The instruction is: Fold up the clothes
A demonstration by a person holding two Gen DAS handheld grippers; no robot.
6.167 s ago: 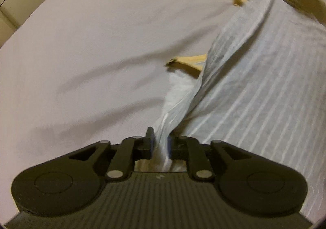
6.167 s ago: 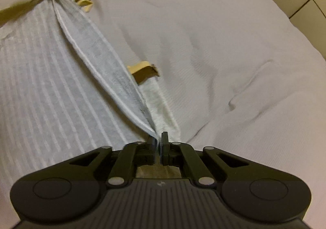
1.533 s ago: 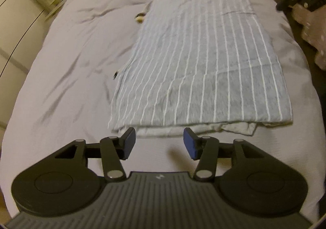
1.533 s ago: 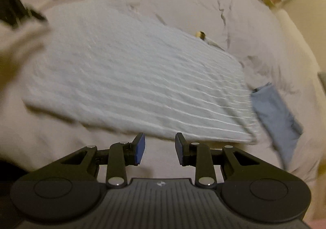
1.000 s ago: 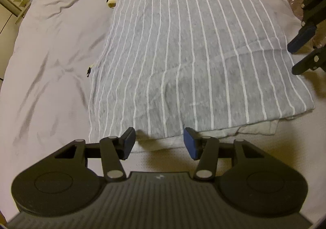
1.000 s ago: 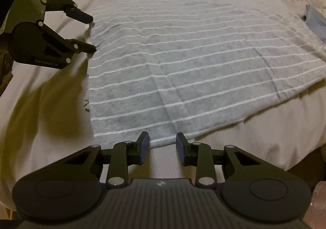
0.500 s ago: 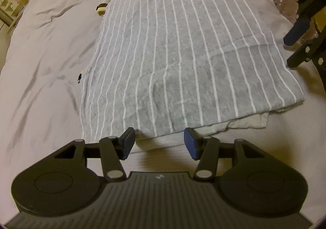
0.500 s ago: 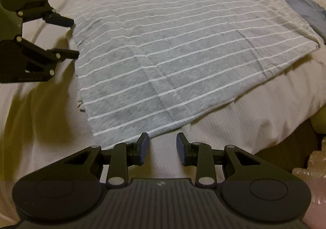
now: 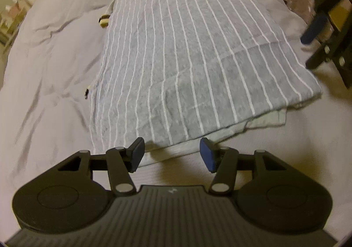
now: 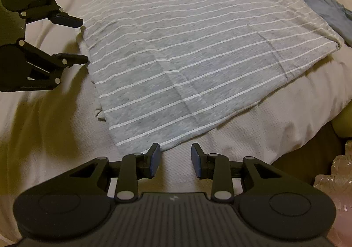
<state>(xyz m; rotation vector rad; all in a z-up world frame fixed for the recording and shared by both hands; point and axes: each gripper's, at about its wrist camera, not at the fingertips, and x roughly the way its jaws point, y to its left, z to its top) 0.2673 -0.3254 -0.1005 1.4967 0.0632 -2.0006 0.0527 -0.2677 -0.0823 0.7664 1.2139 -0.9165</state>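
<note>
A grey garment with white stripes (image 9: pixel 187 66) lies folded lengthwise and flat on the bed; it also shows in the right wrist view (image 10: pixel 198 53). A paler under-layer (image 9: pixel 261 121) sticks out at its near end. My left gripper (image 9: pixel 172 154) is open and empty, its fingers at the garment's near short edge. My right gripper (image 10: pixel 175 160) is open and empty at the garment's long edge near a corner. The left gripper also shows in the right wrist view (image 10: pixel 77 40), at the garment's left end. The right gripper shows at the right edge of the left wrist view (image 9: pixel 312 44).
The garment lies on a bed with a pale lilac cover (image 9: pixel 48 53). A folded blue cloth (image 10: pixel 327 9) lies beyond the garment's far end. A tan tag (image 9: pixel 104 20) peeks out at the garment's far side. The bed edge (image 10: pixel 308 128) drops off to my right.
Earlier both grippers were shut on the garment's edge, pulling it taut. Now both are open and empty and have come to its near end. Over the last second both views shifted slightly.
</note>
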